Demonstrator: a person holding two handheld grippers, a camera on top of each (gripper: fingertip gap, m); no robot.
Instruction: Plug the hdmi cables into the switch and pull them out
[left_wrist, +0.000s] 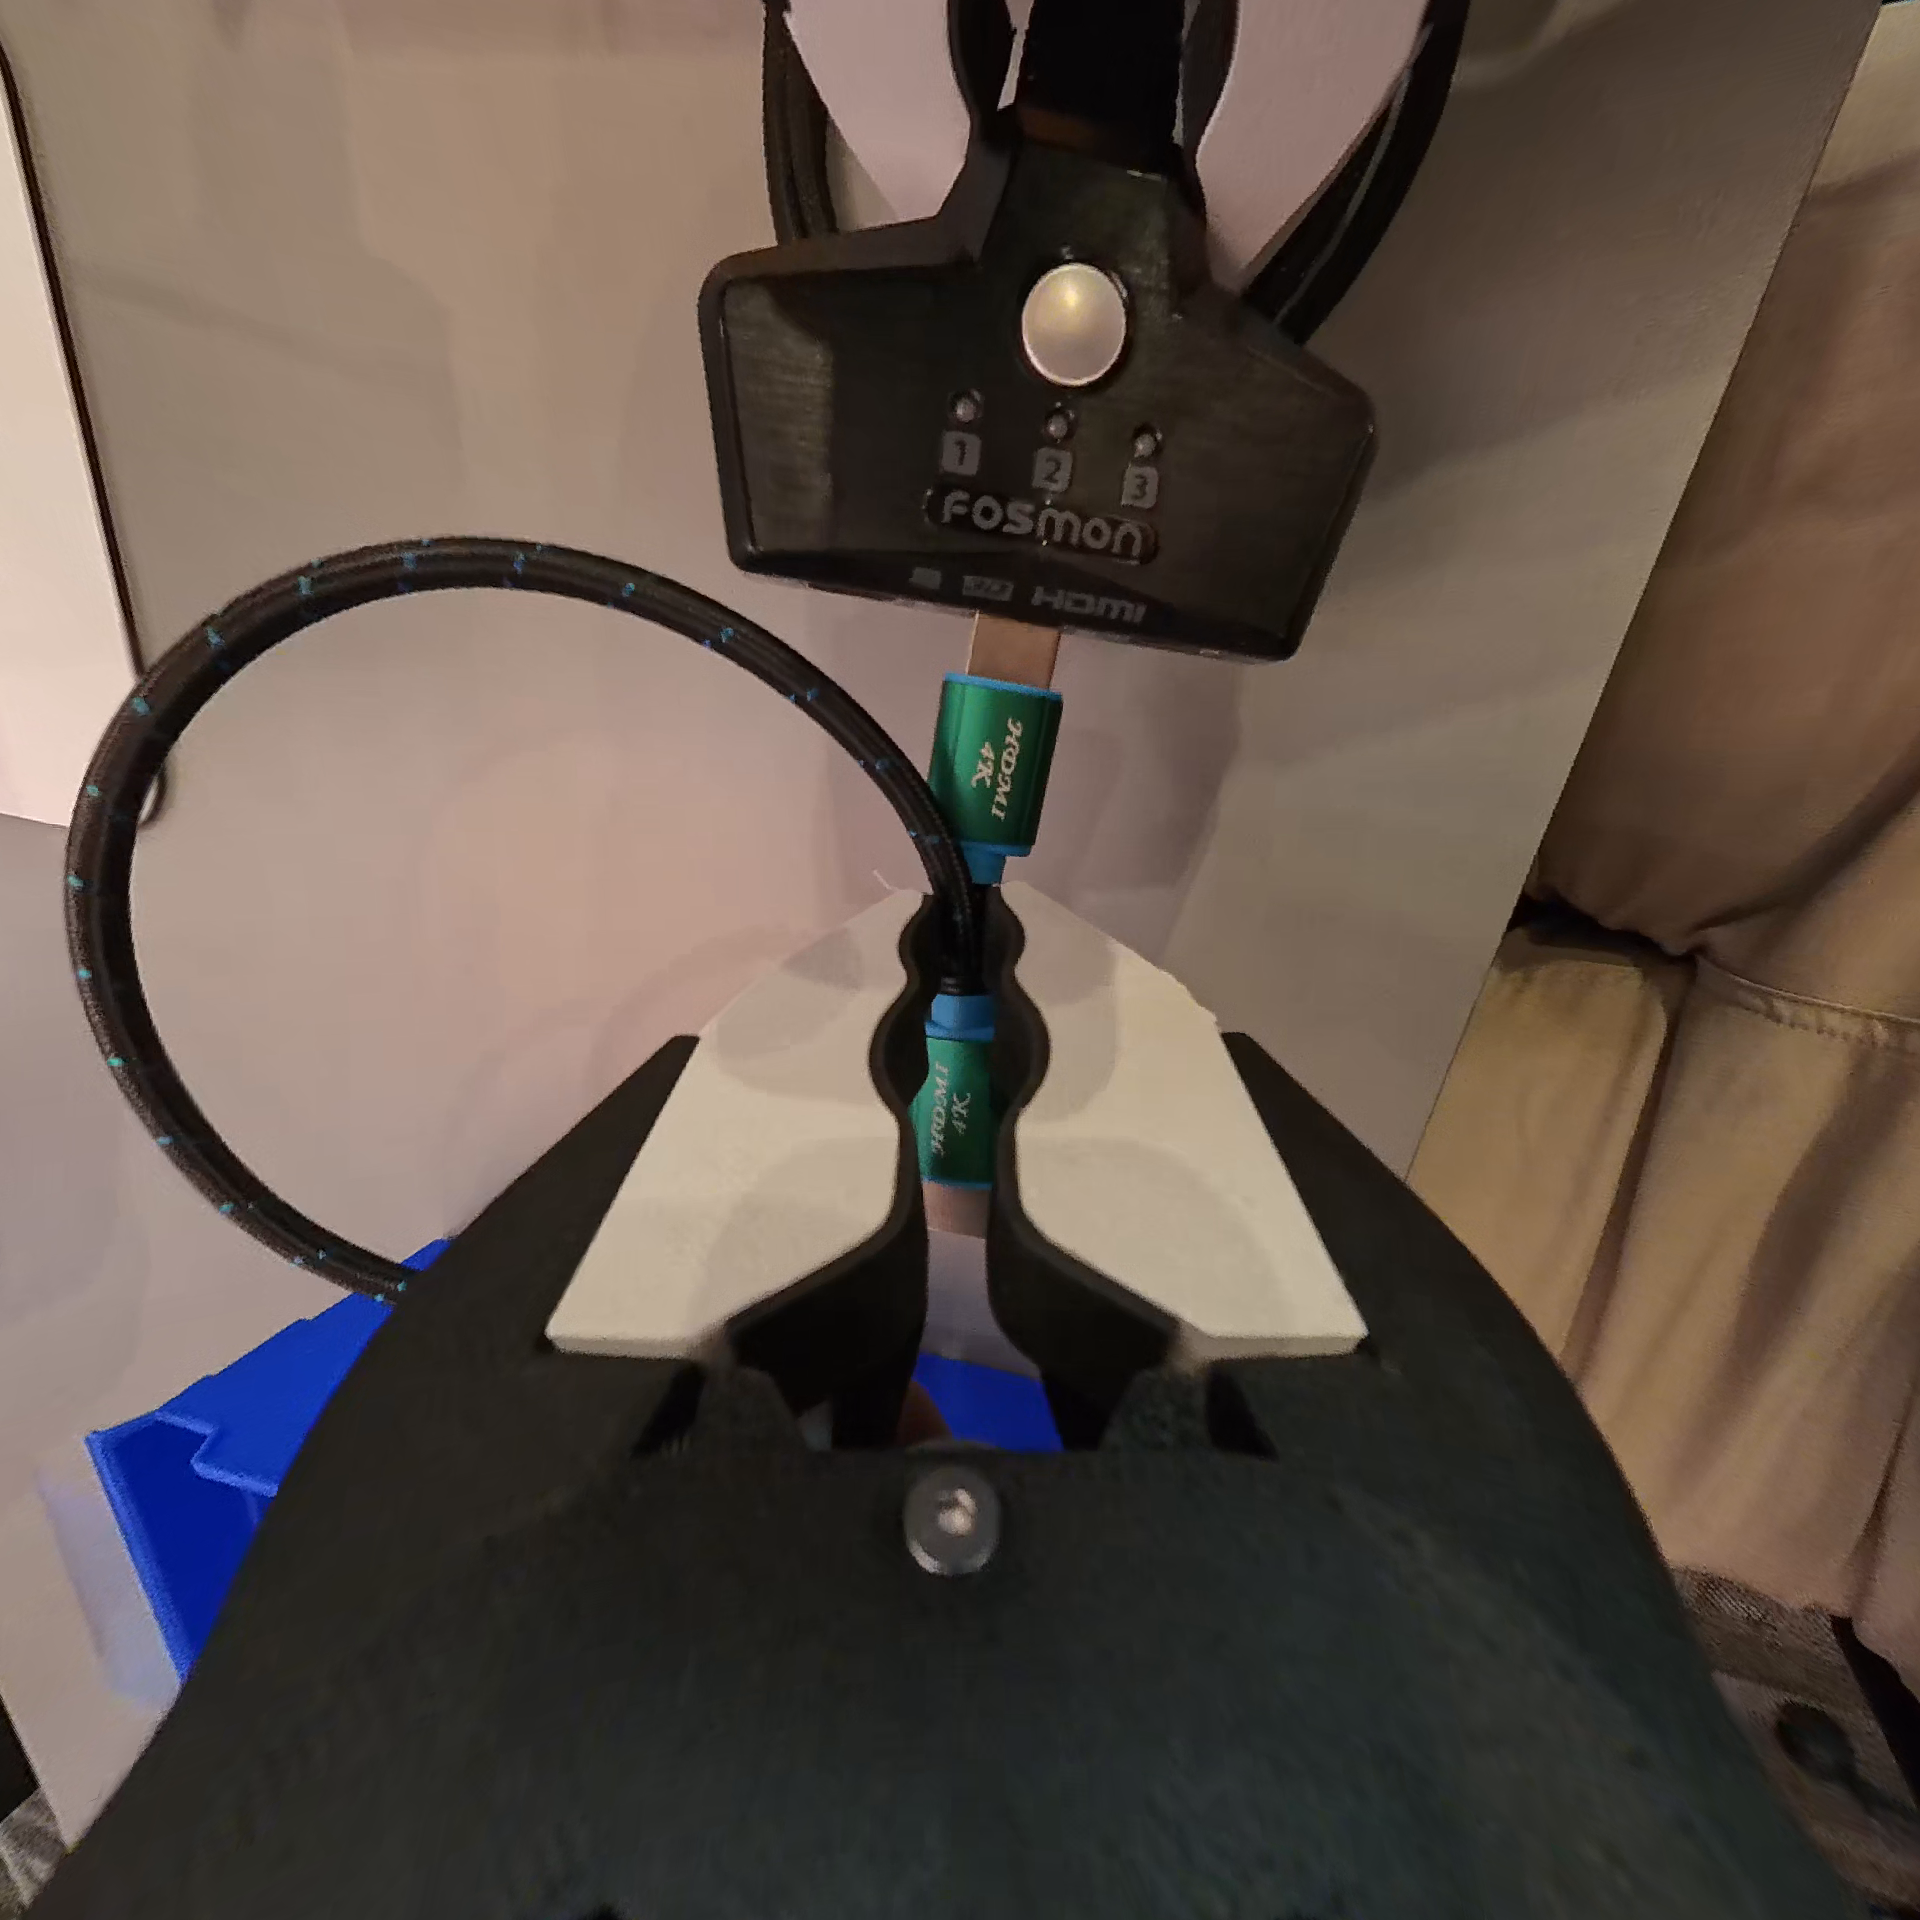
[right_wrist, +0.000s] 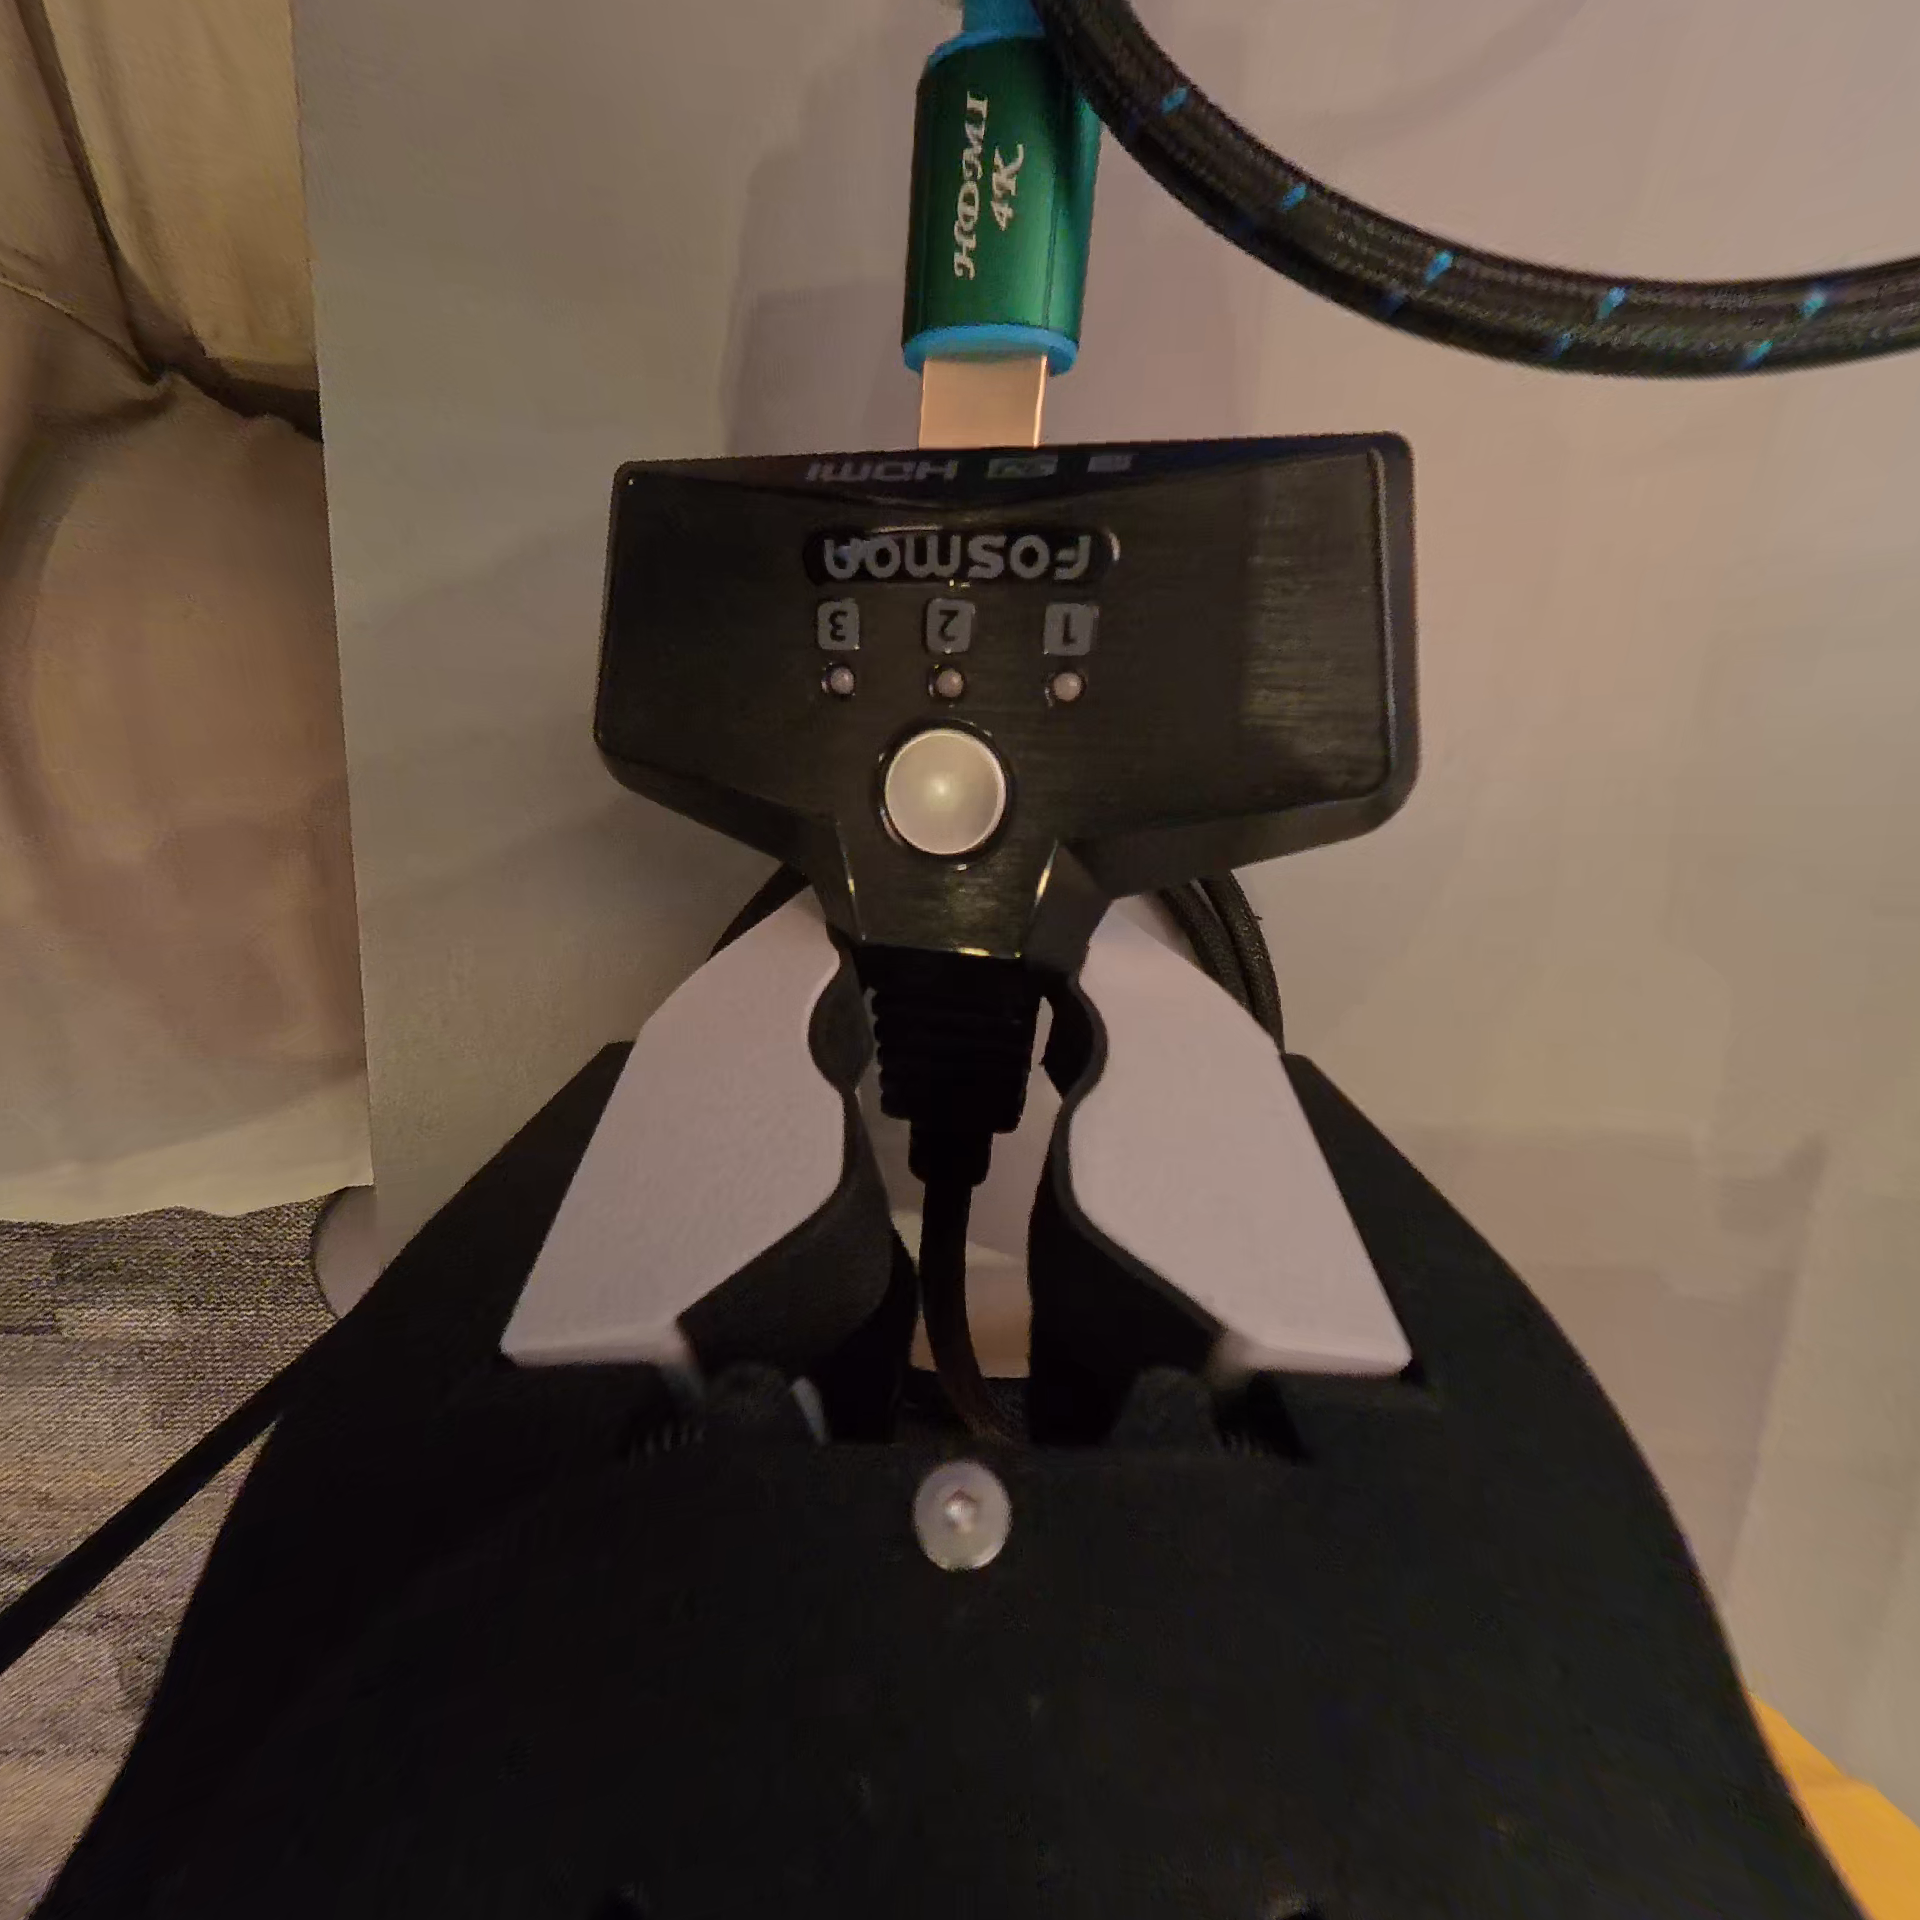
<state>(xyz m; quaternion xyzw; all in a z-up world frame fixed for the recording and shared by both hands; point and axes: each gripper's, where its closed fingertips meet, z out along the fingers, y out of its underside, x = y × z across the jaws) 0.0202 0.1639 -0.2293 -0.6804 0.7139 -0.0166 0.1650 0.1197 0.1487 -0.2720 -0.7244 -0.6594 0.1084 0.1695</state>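
The black HDMI switch with a round silver button is held over a white surface. My right gripper is shut on the ribbed neck of the switch, one white finger on each side. A green HDMI plug points its metal tip into the switch's front edge, with part of the metal still showing. It also shows in the right wrist view. My left gripper is shut on the braided cable just behind that plug. A second green plug shows in the gap between the left fingers.
A blue bin sits low on the left under the left gripper. Beige fabric lies beside the white surface, with grey carpet below it. More black cables hang behind the switch. The left gripper's tips are roughly 11 cm from the right gripper's.
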